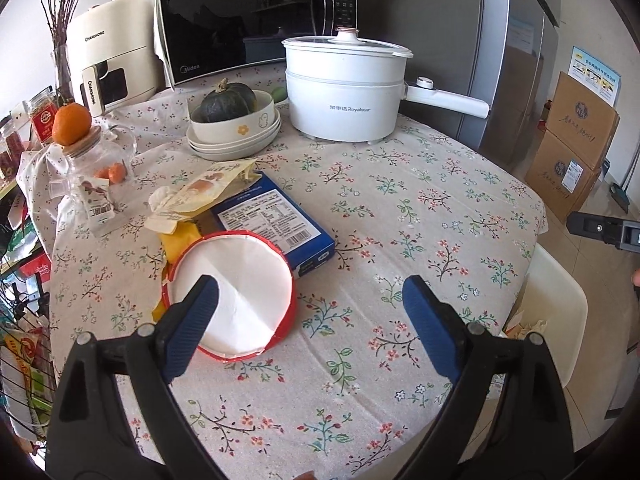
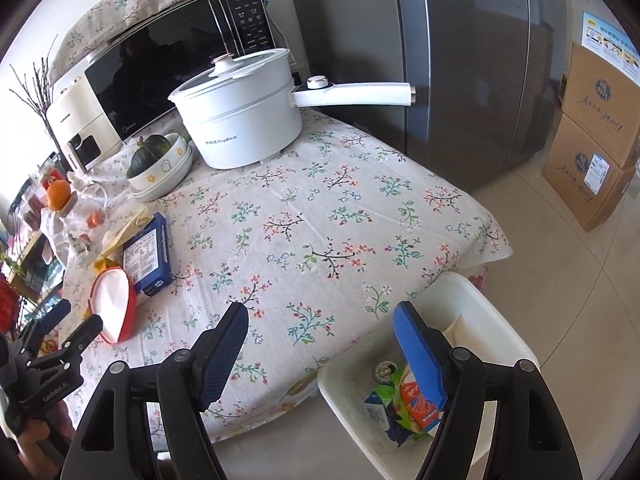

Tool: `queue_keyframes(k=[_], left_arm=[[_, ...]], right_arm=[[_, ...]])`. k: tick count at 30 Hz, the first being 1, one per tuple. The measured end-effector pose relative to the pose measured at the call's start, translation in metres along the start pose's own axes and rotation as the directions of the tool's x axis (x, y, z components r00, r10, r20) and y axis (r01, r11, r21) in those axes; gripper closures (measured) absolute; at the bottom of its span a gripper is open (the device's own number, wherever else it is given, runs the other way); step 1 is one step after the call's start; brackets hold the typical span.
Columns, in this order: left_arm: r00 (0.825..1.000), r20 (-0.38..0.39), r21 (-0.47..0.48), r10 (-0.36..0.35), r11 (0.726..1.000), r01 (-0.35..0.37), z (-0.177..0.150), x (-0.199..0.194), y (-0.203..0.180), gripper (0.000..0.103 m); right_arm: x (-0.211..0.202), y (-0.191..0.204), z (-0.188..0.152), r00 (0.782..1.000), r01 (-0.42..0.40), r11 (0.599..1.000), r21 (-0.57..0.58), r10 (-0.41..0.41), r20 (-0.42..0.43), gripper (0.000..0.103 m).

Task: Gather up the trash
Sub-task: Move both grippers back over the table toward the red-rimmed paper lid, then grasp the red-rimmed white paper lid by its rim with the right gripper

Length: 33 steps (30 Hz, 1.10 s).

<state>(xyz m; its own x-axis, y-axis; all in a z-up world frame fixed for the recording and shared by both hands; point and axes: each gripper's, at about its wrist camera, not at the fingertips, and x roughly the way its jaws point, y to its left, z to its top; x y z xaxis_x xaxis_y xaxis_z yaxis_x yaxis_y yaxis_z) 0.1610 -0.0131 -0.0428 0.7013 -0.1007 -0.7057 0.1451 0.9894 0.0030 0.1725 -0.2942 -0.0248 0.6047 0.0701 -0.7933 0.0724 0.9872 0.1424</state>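
My left tongs stand wide open with nothing between the blue pads; the left pad hangs over the near rim of the red-edged paper bowl, though I cannot tell whether it touches. My right tongs are open too and empty — one pad above the flowered cloth at the bench edge, the other above the white bin that stands on the floor just beside the bench. In the bin lie wrappers, green, blue and orange.

Just behind the bowl, touching it, lies a blue box with its label up; a yellow scrap shows from under the bowl's left side, and a torn cream pouch rests across the box's far corner. Left of these stands a glass jar with an orange on its lid. Farther back a squash sits in a bowl on stacked plates, beside a white pot — behind both, the microwave.
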Motion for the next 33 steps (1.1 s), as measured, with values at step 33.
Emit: queue_keyframes(k=[33], left_arm=[[0.991, -0.085, -0.157, 0.105, 0.981, -0.117, -0.038, 0.001, 0.151, 0.01]], right_arm=[[0.077, 0.157, -0.013, 0.989, -0.134, 0.976, -0.172, 0.122, -0.082, 0.025]])
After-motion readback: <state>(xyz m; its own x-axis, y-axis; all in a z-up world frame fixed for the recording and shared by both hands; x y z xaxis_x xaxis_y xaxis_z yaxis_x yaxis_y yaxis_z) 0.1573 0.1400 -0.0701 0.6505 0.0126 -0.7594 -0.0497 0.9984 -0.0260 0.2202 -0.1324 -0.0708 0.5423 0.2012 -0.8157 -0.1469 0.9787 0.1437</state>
